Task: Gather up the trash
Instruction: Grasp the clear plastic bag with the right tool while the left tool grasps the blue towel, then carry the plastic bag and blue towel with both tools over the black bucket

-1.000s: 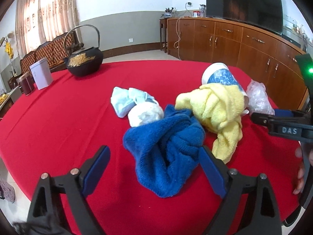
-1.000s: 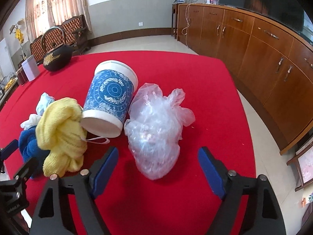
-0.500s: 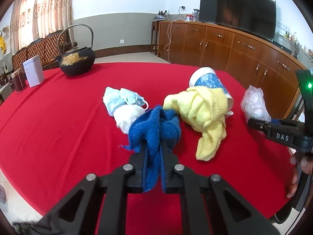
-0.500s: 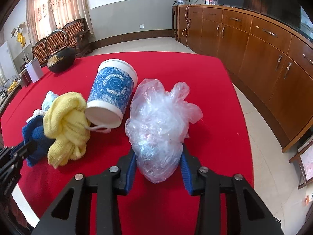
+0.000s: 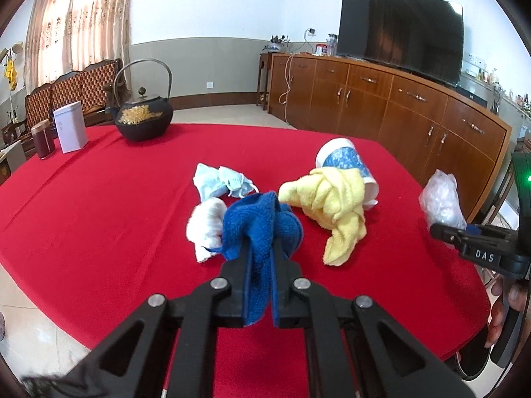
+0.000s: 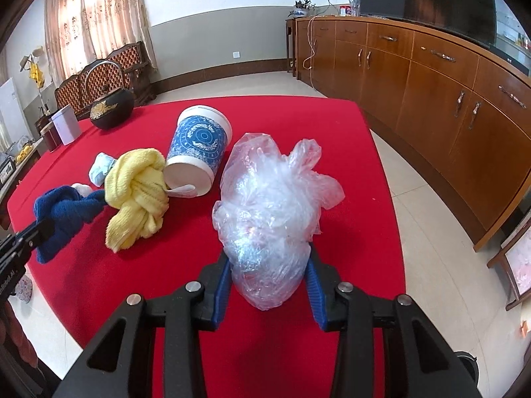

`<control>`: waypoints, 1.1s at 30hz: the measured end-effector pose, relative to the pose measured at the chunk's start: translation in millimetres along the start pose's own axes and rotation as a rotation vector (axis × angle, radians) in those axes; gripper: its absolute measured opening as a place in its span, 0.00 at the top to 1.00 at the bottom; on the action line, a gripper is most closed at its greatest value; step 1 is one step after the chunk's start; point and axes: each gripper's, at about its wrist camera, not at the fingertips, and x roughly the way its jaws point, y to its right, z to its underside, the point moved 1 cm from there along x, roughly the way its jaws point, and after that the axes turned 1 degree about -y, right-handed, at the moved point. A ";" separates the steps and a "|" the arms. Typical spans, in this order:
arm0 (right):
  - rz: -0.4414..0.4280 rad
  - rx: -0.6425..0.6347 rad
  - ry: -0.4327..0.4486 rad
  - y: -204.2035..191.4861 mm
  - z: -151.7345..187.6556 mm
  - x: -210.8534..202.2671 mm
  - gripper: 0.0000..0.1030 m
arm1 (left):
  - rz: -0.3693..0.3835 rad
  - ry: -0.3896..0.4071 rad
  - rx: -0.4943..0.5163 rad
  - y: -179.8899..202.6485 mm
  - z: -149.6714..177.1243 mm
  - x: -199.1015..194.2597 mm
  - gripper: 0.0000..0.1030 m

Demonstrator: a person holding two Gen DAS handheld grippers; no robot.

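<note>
Over the red table (image 5: 99,205) my left gripper (image 5: 260,265) clamps the blue cloth (image 5: 262,229), apparently lifted, while my right gripper (image 6: 267,275) pinches the plastic bag (image 6: 268,205) beside the cup (image 6: 199,149).

The yellow cloth (image 6: 136,195) hid part of the cup's (image 6: 199,149) mouth. The blue cloth (image 5: 262,229) covered part of the white wad (image 5: 205,225). The frame edge cut off the person's hand (image 5: 504,311).
</note>
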 end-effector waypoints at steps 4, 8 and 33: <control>0.005 0.005 0.021 0.2 7.2 -16.8 0.59 | 0.010 0.007 0.001 3.4 2.0 -7.7 0.90; 0.007 0.009 0.031 1.6 14.5 -31.6 0.59 | 0.023 0.010 0.008 10.3 4.7 -14.5 0.90; 0.115 0.142 0.095 76.9 94.8 -146.1 0.59 | 0.182 0.039 0.131 104.0 23.7 -69.8 0.90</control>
